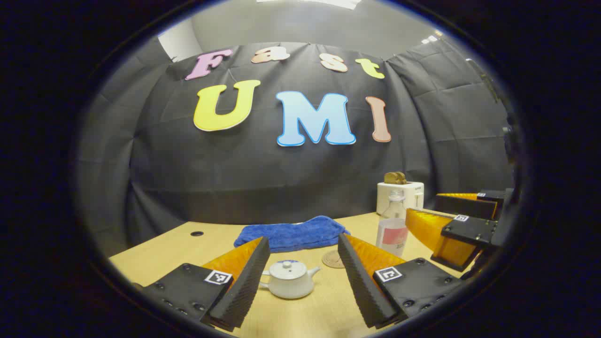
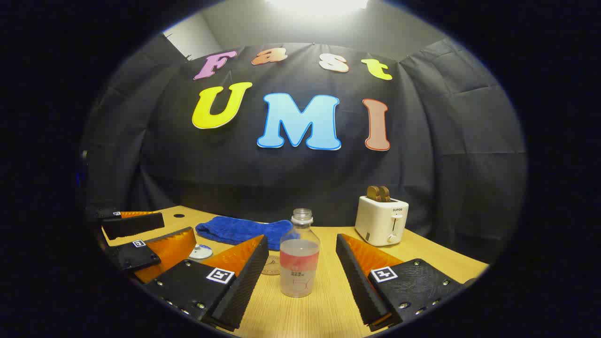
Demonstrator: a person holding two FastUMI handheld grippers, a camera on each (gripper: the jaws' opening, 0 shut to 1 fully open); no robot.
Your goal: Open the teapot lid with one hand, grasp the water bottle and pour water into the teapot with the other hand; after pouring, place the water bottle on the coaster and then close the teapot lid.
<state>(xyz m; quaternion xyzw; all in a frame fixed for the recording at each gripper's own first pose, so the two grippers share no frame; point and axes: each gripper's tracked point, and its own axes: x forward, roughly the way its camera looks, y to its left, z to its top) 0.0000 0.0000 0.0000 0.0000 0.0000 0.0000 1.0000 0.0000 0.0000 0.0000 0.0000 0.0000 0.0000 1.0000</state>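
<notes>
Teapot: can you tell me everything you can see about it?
The teapot is small, white and round, and looks like ceramic. Its lid is on, with a little knob on top. The spout points right, the handle left. It stands upright on the wooden table, between the open left gripper's fingers; nothing grips it.

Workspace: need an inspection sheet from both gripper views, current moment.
Surface: wooden table.
Job's things: teapot upright, lid on; water bottle upright, uncapped, partly filled; coaster bare.
Clutter: blue towel at the back; toaster with bread in its slots.
Grippers: left gripper open, facing the teapot; right gripper open, bottle between its fingers, untouched.
Cables: nothing seen.
Surroundings: black cloth wall.
</notes>
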